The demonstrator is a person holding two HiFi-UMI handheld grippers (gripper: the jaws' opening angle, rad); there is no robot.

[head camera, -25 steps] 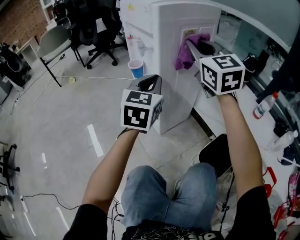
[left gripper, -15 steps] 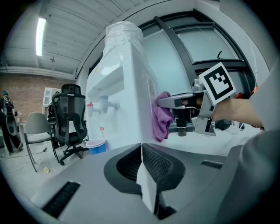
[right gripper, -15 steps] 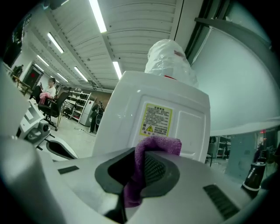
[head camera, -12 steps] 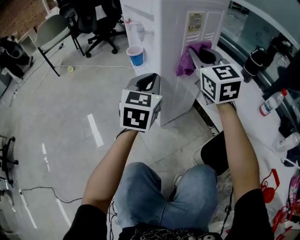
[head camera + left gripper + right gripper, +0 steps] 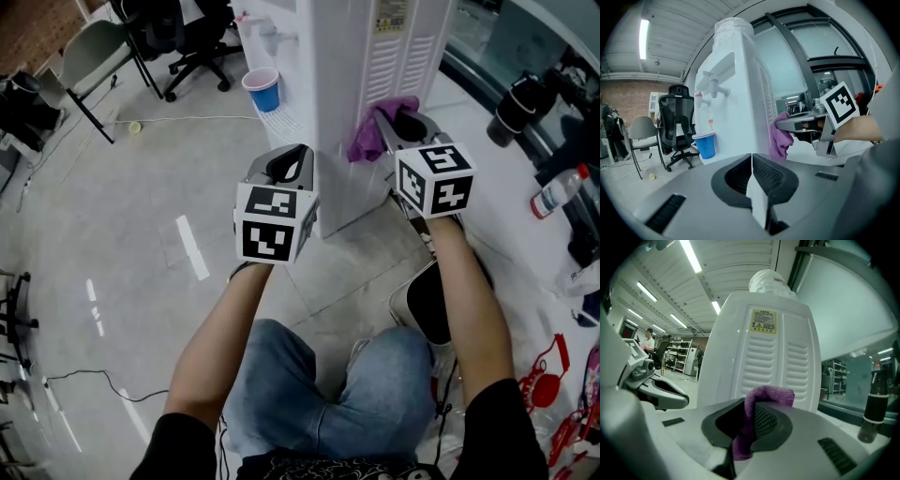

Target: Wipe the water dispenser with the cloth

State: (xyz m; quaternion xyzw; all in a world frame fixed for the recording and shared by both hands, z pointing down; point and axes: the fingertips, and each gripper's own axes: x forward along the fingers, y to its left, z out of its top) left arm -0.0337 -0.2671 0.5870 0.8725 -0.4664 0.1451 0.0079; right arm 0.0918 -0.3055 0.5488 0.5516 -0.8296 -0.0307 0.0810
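Nearest, the left gripper [image 5: 284, 169] is held idle, jaws closed together on nothing. Just beyond, the purple cloth [image 5: 368, 129] is pinched tight in the right gripper [image 5: 405, 131] and pressed to the water dispenser [image 5: 349, 66]. It has been drawn down from beside the label [image 5: 762, 320] onto the ribbed vents, so the back panel is judged partly wiped. Farther off, a blue cup [image 5: 262, 90] is seen.

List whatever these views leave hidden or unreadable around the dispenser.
- Head view: top and taps of the water dispenser, cut off by the upper edge.
- Right gripper view: print on the yellow label, too small to read.
- Right gripper view: dispenser's lower panel, behind the cloth and right gripper.
- Head view: contents of the blue cup, too small.
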